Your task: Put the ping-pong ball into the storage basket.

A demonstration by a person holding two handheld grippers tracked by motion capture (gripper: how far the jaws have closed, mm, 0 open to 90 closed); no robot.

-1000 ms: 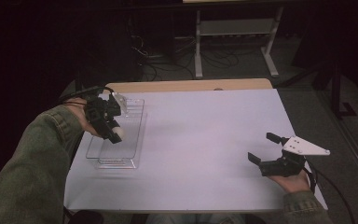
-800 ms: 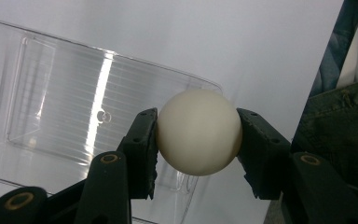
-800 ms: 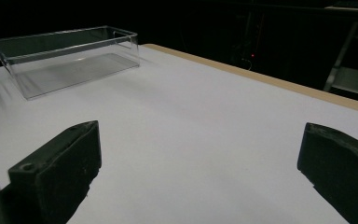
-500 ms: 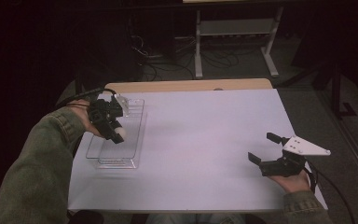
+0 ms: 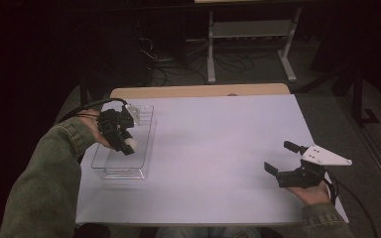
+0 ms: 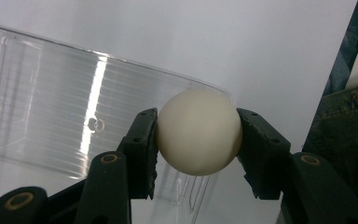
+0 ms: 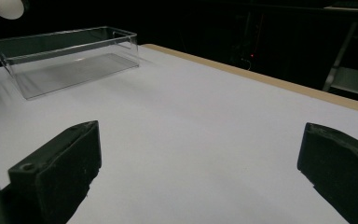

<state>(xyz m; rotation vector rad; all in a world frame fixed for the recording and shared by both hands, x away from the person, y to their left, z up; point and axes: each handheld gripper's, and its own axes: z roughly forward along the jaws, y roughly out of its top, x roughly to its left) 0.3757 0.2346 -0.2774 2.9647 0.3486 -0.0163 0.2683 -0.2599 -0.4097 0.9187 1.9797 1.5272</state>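
The left tongs (image 5: 125, 142) are clamping a white ball (image 6: 198, 132) between both pads, holding it above the clear tray (image 5: 144, 144). The ball, being round, is showing no long axis or heading. The tray is sitting at nine o'clock on the white worktop (image 5: 218, 148), its long axis running twelve to six; nothing is lying on its ribbed floor. The right tongs (image 5: 287, 163) are resting at four o'clock, well apart from the tray, jaws standing wide and gripping nothing, pointing toward ten o'clock.
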